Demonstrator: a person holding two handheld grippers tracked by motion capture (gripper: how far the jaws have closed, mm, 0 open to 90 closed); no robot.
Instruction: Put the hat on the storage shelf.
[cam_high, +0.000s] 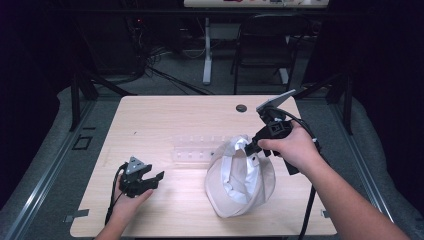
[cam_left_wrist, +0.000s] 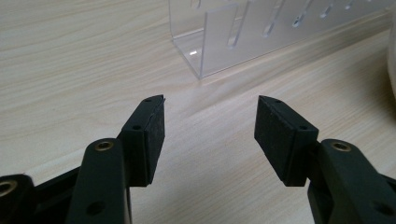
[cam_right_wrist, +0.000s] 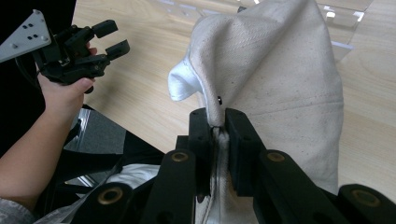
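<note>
**Cap held at right, rack behind it**

Right fingers (cam_right_wrist: 218, 122): clamped on a fold of the cream cap (cam_high: 240, 175), pinched at its top edge; the rest hangs below, its lower part resting on the desk (cam_high: 165, 115). Clear rack (cam_high: 195, 149): lies just behind and left of the cap, long axis across the desk. Left fingers (cam_left_wrist: 210, 135): wide apart, nothing held, pointed at the rack's near end, well apart from the cap.
</note>
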